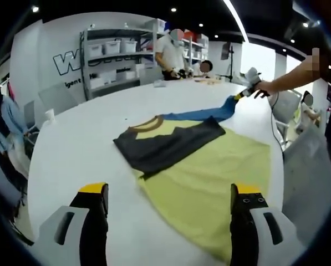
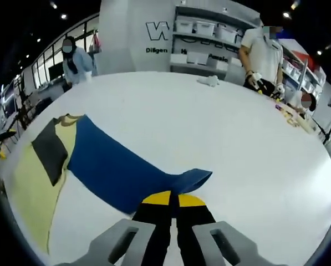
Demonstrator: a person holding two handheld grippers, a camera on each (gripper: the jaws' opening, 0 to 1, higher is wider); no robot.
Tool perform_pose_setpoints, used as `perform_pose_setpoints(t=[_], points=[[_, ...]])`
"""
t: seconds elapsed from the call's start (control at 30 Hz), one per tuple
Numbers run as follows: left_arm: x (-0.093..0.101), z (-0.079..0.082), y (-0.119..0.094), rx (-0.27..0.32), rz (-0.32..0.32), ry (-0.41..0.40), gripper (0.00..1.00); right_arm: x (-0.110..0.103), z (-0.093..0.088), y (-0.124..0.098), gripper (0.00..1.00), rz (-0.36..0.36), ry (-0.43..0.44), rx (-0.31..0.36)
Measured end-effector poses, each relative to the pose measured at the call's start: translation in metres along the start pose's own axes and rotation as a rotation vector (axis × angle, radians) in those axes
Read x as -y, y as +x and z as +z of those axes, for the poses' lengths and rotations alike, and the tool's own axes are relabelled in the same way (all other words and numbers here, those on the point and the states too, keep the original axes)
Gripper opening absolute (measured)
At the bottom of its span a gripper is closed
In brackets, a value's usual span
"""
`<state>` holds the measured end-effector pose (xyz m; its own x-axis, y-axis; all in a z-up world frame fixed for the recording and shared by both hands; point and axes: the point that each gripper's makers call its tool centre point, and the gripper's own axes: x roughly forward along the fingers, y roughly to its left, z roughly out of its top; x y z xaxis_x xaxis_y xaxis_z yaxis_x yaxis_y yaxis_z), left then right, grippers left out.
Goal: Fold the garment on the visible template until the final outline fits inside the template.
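A garment with a yellow body (image 1: pixel 209 166) lies flat on the white table (image 1: pixel 76 149). Its dark grey sleeve (image 1: pixel 165 141) is folded across the chest. Its blue sleeve (image 1: pixel 204 114) is stretched out toward the far right. My right gripper (image 1: pixel 245 93), held in a person's hand, is shut on that sleeve's cuff. In the right gripper view the closed jaws of the right gripper (image 2: pixel 173 198) pinch the end of the blue sleeve (image 2: pixel 115 163); the yellow body (image 2: pixel 32 183) and grey sleeve (image 2: pixel 50 149) lie at the left. My left gripper (image 1: pixel 169 191) hovers open over the near hem, holding nothing.
People stand and sit along the table's far side (image 1: pixel 171 52), and one sits at the left (image 1: pixel 1 116). Shelves with bins (image 1: pixel 115 55) line the back wall. A small white cup (image 1: pixel 50 116) stands near the left edge. A white cloth (image 2: pixel 209 81) lies far across the table.
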<state>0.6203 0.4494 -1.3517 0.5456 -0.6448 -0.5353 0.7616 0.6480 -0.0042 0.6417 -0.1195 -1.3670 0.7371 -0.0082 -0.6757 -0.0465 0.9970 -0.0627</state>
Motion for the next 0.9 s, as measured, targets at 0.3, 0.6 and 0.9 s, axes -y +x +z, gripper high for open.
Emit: perform_pose_setpoints(t=[0.3, 0.6, 0.9], points=[[0.003, -0.004, -0.004, -0.001, 0.002, 0.012, 0.96, -0.028, 0.04, -0.006, 0.0, 0.054, -0.062, 0.065], [0.006, -0.004, -0.007, 0.008, 0.004, 0.018, 0.96, -0.061, 0.077, -0.01, 0.0, 0.121, -0.126, 0.121], [0.006, -0.002, -0.01, 0.022, 0.012, 0.013, 0.96, -0.092, 0.11, -0.018, 0.0, 0.178, -0.186, 0.173]])
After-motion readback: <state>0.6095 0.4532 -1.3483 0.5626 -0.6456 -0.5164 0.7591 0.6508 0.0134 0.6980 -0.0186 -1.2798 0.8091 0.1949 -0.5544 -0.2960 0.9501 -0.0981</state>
